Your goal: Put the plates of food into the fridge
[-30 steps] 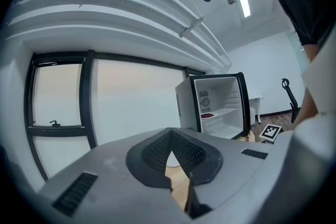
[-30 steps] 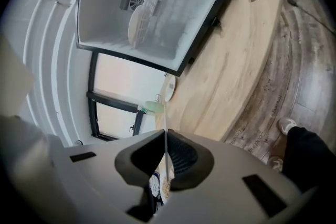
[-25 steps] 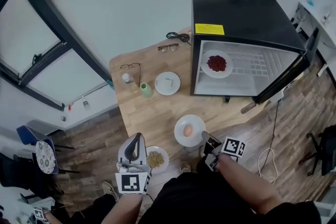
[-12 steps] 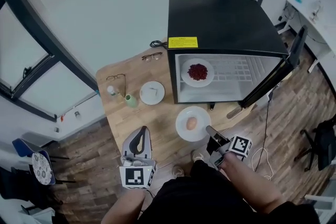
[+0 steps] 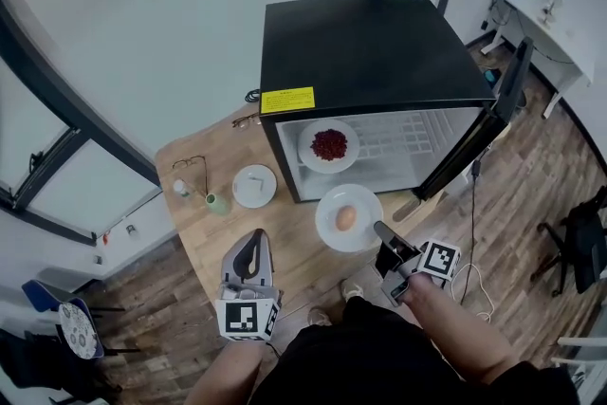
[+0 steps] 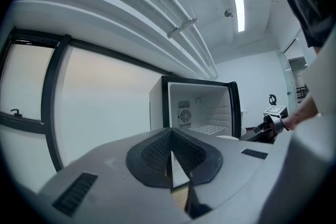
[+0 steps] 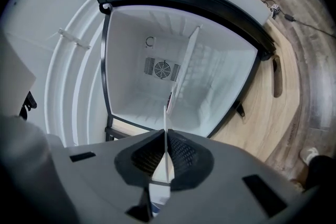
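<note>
White egg plate [image 5: 349,218] hanging just in front of the open fridge [image 5: 370,52].
Your right gripper [image 5: 379,229] is clamping its near rim — the red-food plate [image 5: 329,145] is sitting inside on the shelf — while your left gripper [image 5: 251,242], jaws together and empty, is hovering over the wooden table [image 5: 285,232].

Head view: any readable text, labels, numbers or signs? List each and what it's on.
Yellow label on the fridge, top front edge: dark print, too small to read.
Square markers on the cubes of the left claw and right claw: black-and-white patterns, no words.
Egg plate held by the right claw: no print.
Nothing else readable.
</note>
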Demonstrator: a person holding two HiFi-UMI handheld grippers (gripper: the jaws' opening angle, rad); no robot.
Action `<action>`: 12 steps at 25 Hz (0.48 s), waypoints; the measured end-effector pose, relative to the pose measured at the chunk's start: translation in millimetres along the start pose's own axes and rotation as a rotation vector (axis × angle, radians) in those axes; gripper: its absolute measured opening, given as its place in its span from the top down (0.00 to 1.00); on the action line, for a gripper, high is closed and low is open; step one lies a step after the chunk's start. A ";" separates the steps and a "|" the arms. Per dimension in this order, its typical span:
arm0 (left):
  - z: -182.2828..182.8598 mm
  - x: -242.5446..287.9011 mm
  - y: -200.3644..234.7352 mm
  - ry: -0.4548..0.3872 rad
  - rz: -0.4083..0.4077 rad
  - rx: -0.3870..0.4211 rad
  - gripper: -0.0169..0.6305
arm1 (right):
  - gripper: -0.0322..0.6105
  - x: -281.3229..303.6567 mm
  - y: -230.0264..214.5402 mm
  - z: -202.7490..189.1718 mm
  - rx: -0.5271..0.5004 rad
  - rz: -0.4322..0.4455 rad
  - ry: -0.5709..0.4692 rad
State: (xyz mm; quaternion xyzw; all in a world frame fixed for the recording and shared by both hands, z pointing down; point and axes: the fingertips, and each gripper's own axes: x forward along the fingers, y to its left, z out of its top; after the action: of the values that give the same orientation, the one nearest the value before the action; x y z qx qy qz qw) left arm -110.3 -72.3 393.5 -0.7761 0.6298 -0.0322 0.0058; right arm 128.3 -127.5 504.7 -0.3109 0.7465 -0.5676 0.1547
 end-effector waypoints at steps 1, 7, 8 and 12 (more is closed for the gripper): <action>-0.2 5.0 -2.1 0.002 -0.010 -0.001 0.97 | 0.90 -1.2 -0.4 5.3 -0.005 -0.002 -0.006; -0.7 29.0 -16.2 0.002 -0.043 -0.004 0.97 | 0.90 -2.7 -0.1 37.1 -0.007 -0.015 -0.059; 0.2 32.8 -17.6 -0.001 -0.046 -0.003 0.97 | 0.90 -3.3 0.0 43.6 -0.010 -0.020 -0.071; 5.1 48.5 -15.8 -0.008 -0.052 -0.004 0.97 | 0.90 -2.0 2.8 69.6 -0.012 -0.014 -0.115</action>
State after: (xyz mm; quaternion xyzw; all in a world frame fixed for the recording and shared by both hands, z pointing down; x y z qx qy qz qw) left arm -84.6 -116.7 391.2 -0.7924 0.6093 -0.0278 0.0061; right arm 169.6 -178.1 480.4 -0.3493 0.7373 -0.5456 0.1916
